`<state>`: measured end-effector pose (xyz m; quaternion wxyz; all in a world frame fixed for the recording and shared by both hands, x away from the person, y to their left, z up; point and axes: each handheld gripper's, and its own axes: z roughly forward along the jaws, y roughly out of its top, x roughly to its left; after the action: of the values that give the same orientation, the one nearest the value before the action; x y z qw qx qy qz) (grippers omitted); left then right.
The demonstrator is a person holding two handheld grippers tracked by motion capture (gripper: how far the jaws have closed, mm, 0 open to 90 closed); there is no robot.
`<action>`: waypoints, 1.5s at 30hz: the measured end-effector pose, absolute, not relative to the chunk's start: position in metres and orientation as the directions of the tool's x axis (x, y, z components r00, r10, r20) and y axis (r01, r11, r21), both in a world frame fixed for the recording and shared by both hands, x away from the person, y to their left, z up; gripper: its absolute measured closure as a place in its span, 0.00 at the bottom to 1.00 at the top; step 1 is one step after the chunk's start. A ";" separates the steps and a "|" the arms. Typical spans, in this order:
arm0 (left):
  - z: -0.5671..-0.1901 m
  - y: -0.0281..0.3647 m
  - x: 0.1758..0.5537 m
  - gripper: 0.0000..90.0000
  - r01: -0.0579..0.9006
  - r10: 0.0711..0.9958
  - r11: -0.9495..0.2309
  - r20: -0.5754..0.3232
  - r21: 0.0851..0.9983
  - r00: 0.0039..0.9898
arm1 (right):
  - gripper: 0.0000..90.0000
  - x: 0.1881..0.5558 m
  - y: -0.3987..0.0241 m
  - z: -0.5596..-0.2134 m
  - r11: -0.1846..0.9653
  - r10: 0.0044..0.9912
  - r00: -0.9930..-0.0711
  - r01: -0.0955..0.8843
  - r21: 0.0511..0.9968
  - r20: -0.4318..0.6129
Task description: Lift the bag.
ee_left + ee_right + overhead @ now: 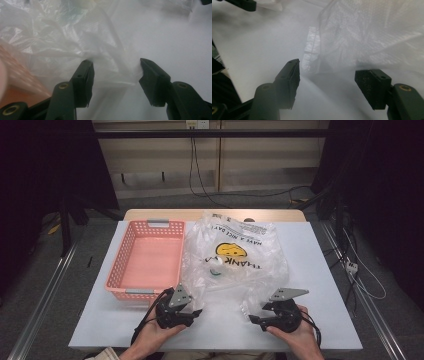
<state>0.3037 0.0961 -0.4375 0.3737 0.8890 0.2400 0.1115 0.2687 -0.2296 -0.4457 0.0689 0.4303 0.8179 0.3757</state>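
Two grippers rest low on the white desk (310,320), each held in one hand, at the near edge of a crumpled clear plastic bag (235,257) with a yellow smiley face and printed "THANK YOU" letters. The bag lies in the middle of the desk, just beside an empty pink plastic basket (145,260) with perforated walls on its left. Some small items seem to be inside the bag, but I cannot tell what they are.

The left gripper (115,75) has its jaws spread wide, and a thin fold of the bag's film lies between them, not yet pinched. The right gripper (329,80) is also spread wide, with the bag's edge just in front of its jaws and only bare desk between them.

I judge the main risk is the thin, slippery film: if one gripper closes on only one layer, it may slide out or tear. Pulling unevenly could also drag the bag against the basket and push it.
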 end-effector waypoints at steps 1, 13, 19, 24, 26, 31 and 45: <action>-0.437 0.093 0.303 0.52 0.326 0.502 -0.621 0.041 0.713 0.864 | 0.44 0.272 -0.228 -0.447 0.343 0.760 -0.614 0.656 0.672 0.211; -0.438 0.096 0.313 1.00 0.340 0.484 -0.613 -0.001 0.714 0.875 | 1.00 0.275 -0.230 -0.442 0.301 0.740 -0.634 0.611 0.732 0.226; -0.425 0.103 0.311 1.00 0.323 0.468 -0.552 -0.034 0.769 0.883 | 1.00 0.273 -0.236 -0.432 0.272 0.729 -0.646 0.578 0.770 0.227; -0.411 0.108 0.312 1.00 0.303 0.469 -0.513 -0.033 0.803 0.882 | 1.00 0.275 -0.241 -0.418 0.249 0.719 -0.657 0.548 0.798 0.226; -0.402 0.111 0.315 1.00 0.285 0.465 -0.493 -0.027 0.822 0.885 | 1.00 0.277 -0.244 -0.410 0.231 0.719 -0.656 0.535 0.813 0.227; -0.380 0.113 0.323 1.00 0.248 0.459 -0.419 -0.032 0.873 0.888 | 1.00 0.286 -0.250 -0.389 0.201 0.714 -0.665 0.493 0.846 0.218; -0.331 0.118 0.352 1.00 0.193 0.515 -0.305 -0.008 0.933 0.857 | 1.00 0.312 -0.266 -0.338 0.119 0.717 -0.673 0.378 0.918 0.184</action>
<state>0.3518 0.1182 -0.3314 0.5458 0.7941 0.2229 0.1479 0.3120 -0.2661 -0.3383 0.1543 0.3739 0.7321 0.5482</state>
